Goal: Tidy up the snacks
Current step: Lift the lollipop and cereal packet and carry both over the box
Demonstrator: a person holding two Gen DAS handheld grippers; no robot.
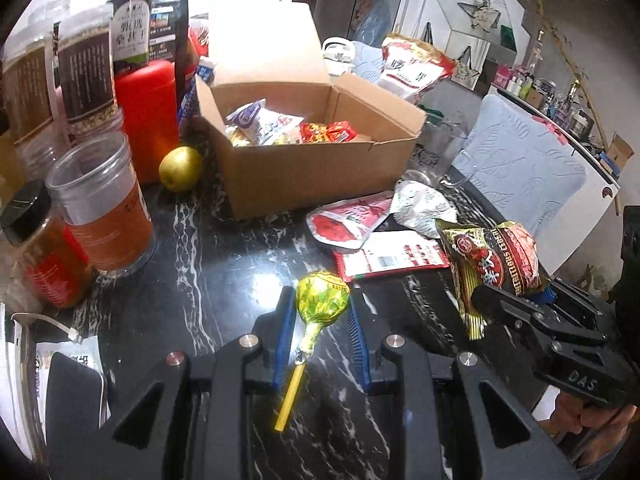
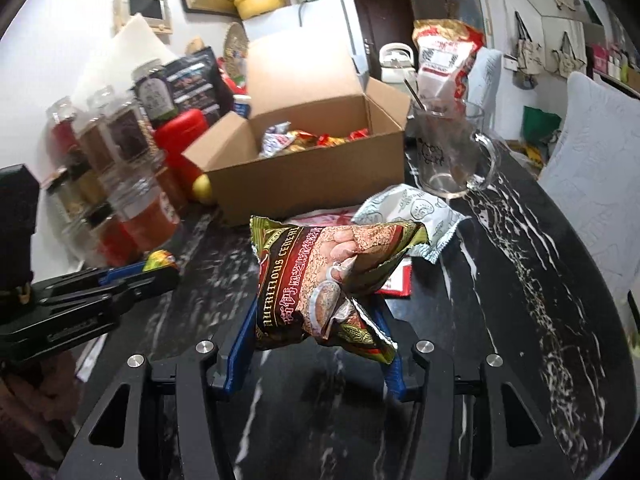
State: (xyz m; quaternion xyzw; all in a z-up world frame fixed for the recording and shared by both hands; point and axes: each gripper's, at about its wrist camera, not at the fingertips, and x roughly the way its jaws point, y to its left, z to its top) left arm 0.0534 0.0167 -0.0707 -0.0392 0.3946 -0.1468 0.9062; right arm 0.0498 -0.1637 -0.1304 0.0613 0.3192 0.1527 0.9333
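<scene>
Snacks are being gathered on a black marble table (image 1: 224, 256), and both handheld tools are loaded. Pinched shut, the left gripper (image 1: 320, 312) clamps a lollipop (image 1: 322, 300) by its green foil head, stick trailing back toward the hand. Partly closed, the right gripper (image 2: 316, 320) squeezes a puffy cereal packet (image 2: 320, 276) between its blue pads. Ahead of both tools sits an open cardboard box (image 1: 320, 168), lid flap standing up behind it, already holding several wrapped sweets (image 1: 326, 132) and a white pouch (image 1: 260, 120). To finish this step well, each load probably needs carrying forward over the box's near wall before the jaws let go, one tool at a time so they do not collide. Between the right tool and the box lie a pale crumpled sachet (image 2: 412, 212) and flat red packets (image 1: 348, 224), still loose. Left of the box stand jars (image 1: 108, 208), partly filled; right of it, a glass mug (image 2: 448, 156) holding a spoon.
</scene>
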